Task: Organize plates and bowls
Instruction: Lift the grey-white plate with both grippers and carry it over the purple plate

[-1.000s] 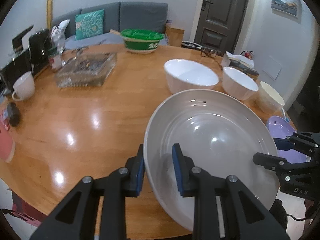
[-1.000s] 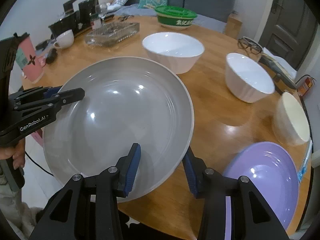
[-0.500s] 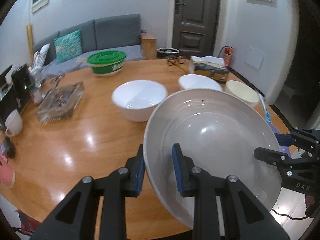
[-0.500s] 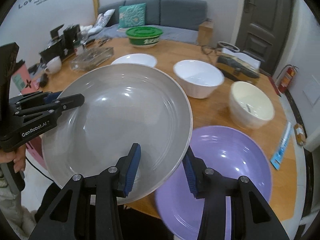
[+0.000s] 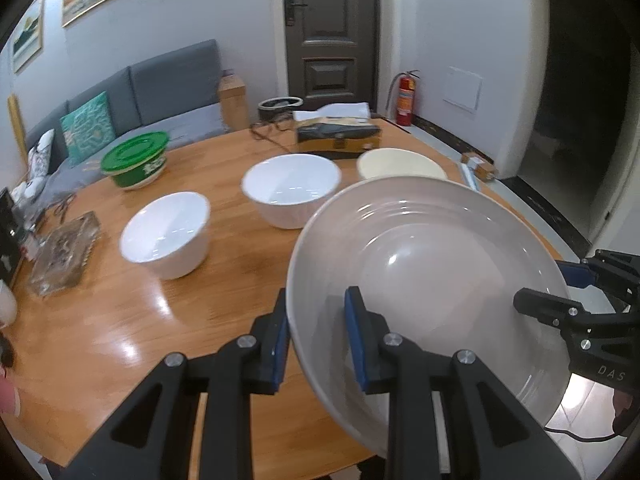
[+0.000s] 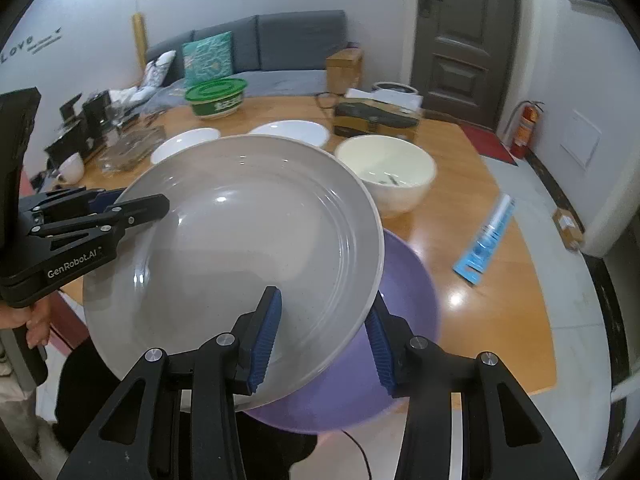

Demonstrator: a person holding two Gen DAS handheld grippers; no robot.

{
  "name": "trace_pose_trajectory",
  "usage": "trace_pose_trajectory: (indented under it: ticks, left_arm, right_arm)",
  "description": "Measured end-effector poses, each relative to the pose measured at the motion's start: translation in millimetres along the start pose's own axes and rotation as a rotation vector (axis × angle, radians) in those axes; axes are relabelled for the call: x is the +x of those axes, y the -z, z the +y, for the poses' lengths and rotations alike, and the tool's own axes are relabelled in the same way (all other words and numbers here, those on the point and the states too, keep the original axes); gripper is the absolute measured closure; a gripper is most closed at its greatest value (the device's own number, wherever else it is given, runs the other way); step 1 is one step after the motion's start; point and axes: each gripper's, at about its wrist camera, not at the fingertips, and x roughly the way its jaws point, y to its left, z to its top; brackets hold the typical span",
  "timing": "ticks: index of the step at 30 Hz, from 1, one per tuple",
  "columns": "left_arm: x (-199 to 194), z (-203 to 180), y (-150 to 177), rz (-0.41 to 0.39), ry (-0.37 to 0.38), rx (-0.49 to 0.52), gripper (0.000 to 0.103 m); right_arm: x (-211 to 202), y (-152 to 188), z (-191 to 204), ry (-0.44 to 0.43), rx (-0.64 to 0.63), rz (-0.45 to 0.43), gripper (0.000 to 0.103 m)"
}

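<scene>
A large grey plate [image 5: 432,280] [image 6: 240,240] hangs tilted above the wooden table [image 5: 160,320], held at opposite rims. My left gripper [image 5: 316,320] is shut on its near-left rim, and it shows in the right wrist view as the left gripper [image 6: 136,200]. My right gripper [image 6: 322,320] is shut on the plate's other rim, seen as the right gripper [image 5: 544,286] at the far right. A purple plate [image 6: 404,300] lies on the table partly under the grey one. Two white bowls [image 5: 166,232] [image 5: 292,188] and a cream bowl [image 6: 386,172] stand beyond.
A green lidded bowl [image 5: 134,160], a glass tray [image 5: 64,248] and a wooden box [image 5: 338,136] sit farther back. A blue packet [image 6: 486,240] lies near the table's right edge. A white mug [image 6: 72,166] stands at the left. A person's hand [image 6: 36,320] grips the left handle.
Both grippers carried the grey plate rightwards across the table. The purple plate, earlier beside it, now lies partly beneath it. Neither grip has changed.
</scene>
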Motion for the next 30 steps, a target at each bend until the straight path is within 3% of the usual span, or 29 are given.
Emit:
trace_pose_trajectory:
  ticks: [14, 30]
  left_arm:
    - [28.5, -47.1, -2.5, 0.058, 0.031, 0.075, 0.079]
    - [49.3, -42.7, 3.8, 0.091, -0.035, 0.095, 0.079]
  right_arm:
    - [-5.5, 27.2, -53.7, 0.037, 0.083, 0.003, 0.066]
    - [13.5, 30.6, -51.4, 0.006, 0.081, 0.028, 0.066]
